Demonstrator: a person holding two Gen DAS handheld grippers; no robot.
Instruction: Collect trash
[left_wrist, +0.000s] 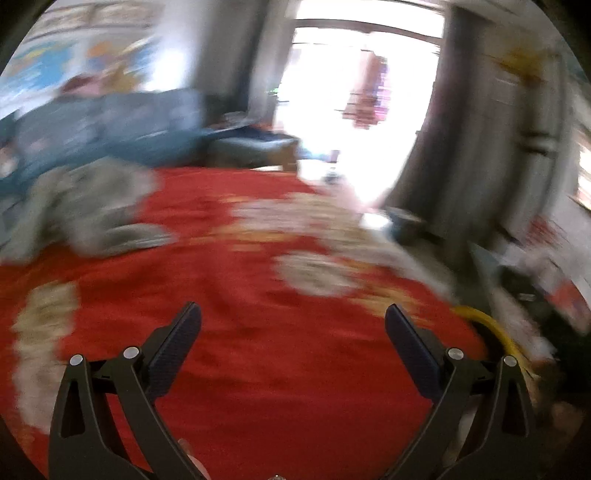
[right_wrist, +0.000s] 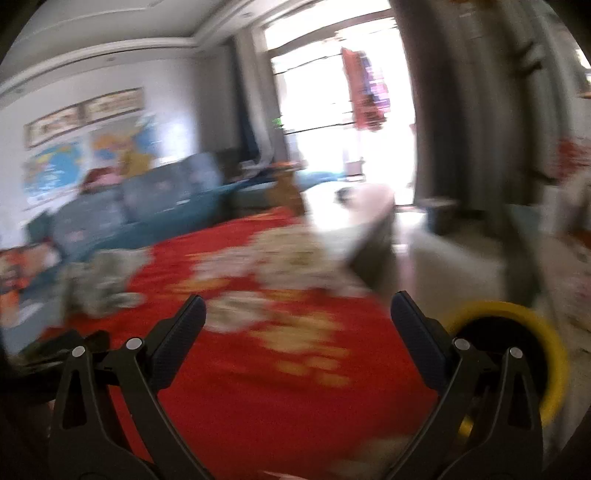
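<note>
Both views are smeared by motion blur. My left gripper is open above a red cloth with pale flower patterns, nothing between its fingers. My right gripper is open too, empty, over the same red cloth. A yellow-rimmed bin with a black liner stands at the cloth's right edge, just right of my right gripper; a sliver of the yellow-rimmed bin shows beyond the left gripper's right finger. A crumpled grey heap lies on the far left of the cloth and appears as a grey heap in the right wrist view.
A blue sofa lines the far wall under a map poster. A bright balcony door glares behind. A dark curtain hangs at right. A pale low table sits past the cloth.
</note>
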